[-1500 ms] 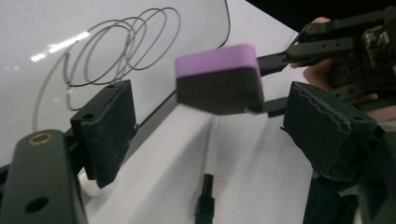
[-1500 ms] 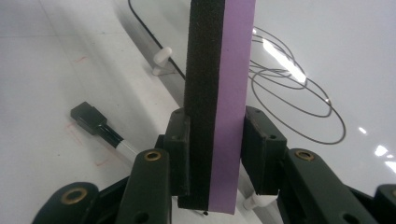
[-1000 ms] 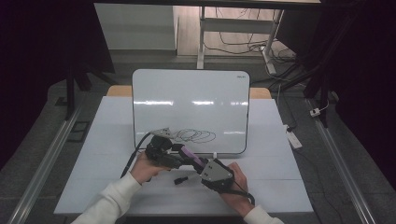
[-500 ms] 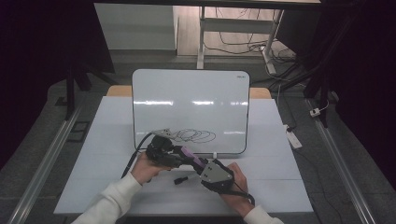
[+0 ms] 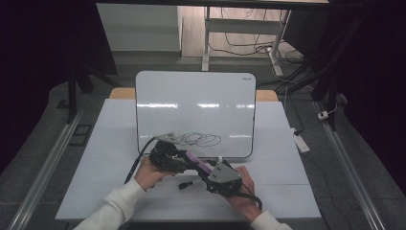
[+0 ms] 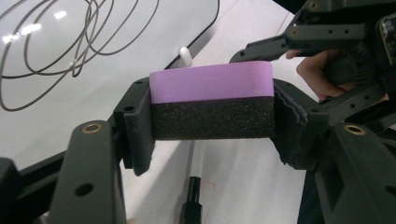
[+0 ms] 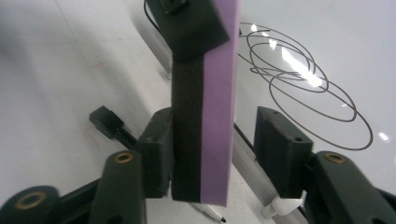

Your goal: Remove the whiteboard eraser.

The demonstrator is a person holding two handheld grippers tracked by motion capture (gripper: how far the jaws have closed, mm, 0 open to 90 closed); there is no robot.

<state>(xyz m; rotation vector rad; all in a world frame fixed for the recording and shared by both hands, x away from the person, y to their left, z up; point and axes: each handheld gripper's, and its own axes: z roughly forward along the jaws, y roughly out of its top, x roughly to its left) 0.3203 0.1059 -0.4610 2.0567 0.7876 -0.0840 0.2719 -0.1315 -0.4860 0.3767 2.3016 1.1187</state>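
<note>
Left gripper view: your left tongs [image 6: 212,119] clench the eraser [image 6: 212,100]; right tongs [image 7: 212,158] gape, so releasing early could drop it.

Whiteboard [image 5: 195,103] blocks ahead; marker [image 5: 187,182] lies beneath the tools.

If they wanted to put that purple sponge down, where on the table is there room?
The white table is bare left of the whiteboard and right of it, toward the small white thing at the edge. The near strip is crowded: both tongs, left and right, meet at the purple eraser, with a marker under them.
</note>
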